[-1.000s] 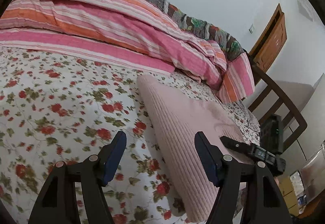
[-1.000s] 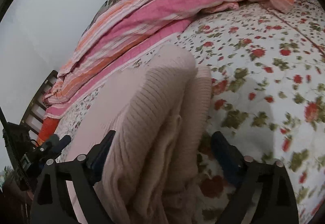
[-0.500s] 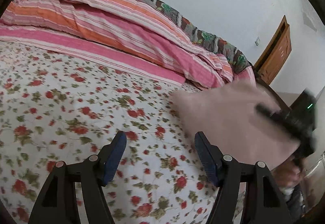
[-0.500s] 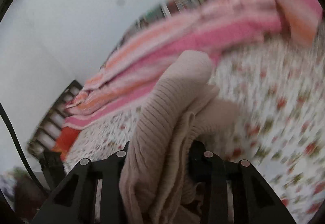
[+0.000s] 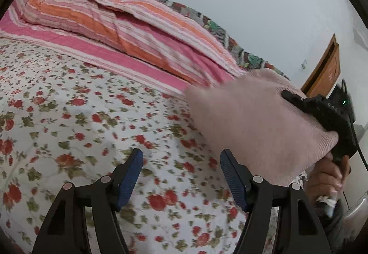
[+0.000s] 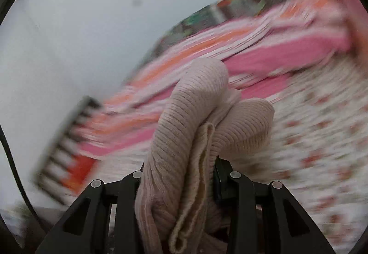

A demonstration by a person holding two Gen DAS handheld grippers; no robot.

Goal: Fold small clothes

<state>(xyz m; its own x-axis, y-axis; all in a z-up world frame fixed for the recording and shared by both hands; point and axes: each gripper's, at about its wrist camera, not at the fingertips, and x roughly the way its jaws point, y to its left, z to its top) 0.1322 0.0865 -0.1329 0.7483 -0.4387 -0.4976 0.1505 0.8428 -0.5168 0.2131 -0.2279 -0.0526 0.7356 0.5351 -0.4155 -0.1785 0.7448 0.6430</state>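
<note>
A folded pale pink ribbed knit garment (image 6: 191, 139) is clamped between the jaws of my right gripper (image 6: 179, 175), which is shut on it and holds it up off the bed. In the left wrist view the same garment (image 5: 253, 125) hangs in the air at the right, with the right gripper (image 5: 322, 111) and the hand holding it behind it. My left gripper (image 5: 181, 173) is open and empty, low over the floral bedsheet (image 5: 69, 120), to the left of the garment and apart from it.
A pink and orange striped quilt (image 5: 128, 24) is heaped along the far side of the bed against the white wall. A wooden door (image 5: 326, 70) stands at the far right. The headboard slats (image 6: 62, 145) show blurred in the right wrist view.
My right gripper closed on the folded garment and lifted it off the bed. My left gripper stayed open and shifted left, away from the garment.
</note>
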